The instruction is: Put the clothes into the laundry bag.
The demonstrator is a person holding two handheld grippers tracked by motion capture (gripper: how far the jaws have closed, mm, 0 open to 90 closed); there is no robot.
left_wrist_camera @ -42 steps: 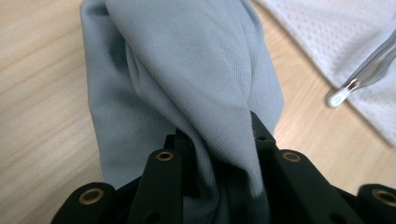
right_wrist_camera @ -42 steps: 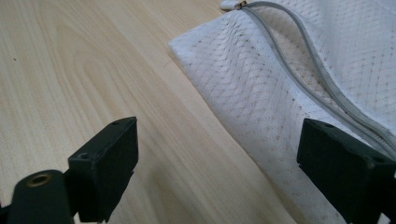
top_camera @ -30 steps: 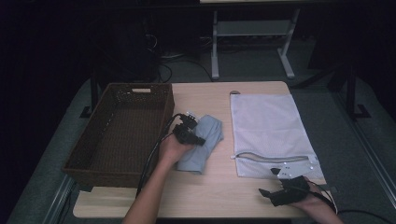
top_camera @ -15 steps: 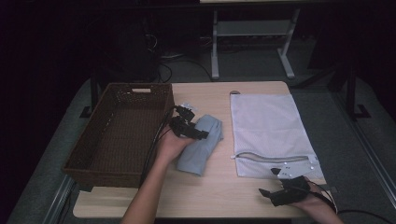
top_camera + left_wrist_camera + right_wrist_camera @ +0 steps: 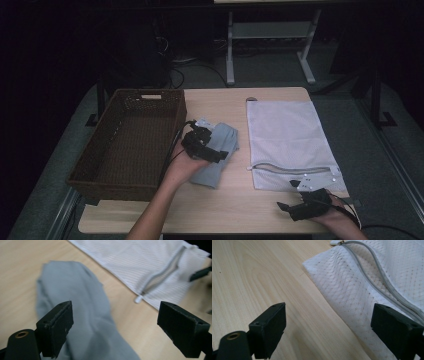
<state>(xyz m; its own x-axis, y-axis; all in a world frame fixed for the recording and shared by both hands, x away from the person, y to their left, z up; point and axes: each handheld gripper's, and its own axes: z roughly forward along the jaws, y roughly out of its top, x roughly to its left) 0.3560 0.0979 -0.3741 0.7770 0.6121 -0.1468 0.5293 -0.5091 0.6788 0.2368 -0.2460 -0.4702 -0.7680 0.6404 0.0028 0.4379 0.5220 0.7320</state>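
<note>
A: Where is the grey cloth (image 5: 217, 155) lying at this moment?

B: It is lying flat on the bench (image 5: 210, 212), between the wicker basket (image 5: 131, 145) and the white mesh laundry bag (image 5: 289, 142), apart from both. In the left gripper view it (image 5: 85, 322) is being seen under the jaws, with nothing pinched.

A: How is the left hand-held gripper (image 5: 202, 143) being held?

B: It is being held over the cloth with its jaws spread wide; they have just been opening, and the cloth is lying below them, not clamped between the pads. So the cloth is judged to be set down and let go.

A: And the right hand-held gripper (image 5: 300, 206)?

B: It is being rested near the bench's front edge, just beside the bag's zip corner. Its jaws are also spread wide, with bare wood and the bag's edge (image 5: 352, 300) lying between them, nothing gripped.

A: How far is the work judged to be along?

B: The cloth is out of the basket, which is looking empty, and the bag's zip (image 5: 290, 167) is looking partly undone. What is probably left: the bag's mouth is being readied for opening, and the cloth is yet to be put inside.
</note>
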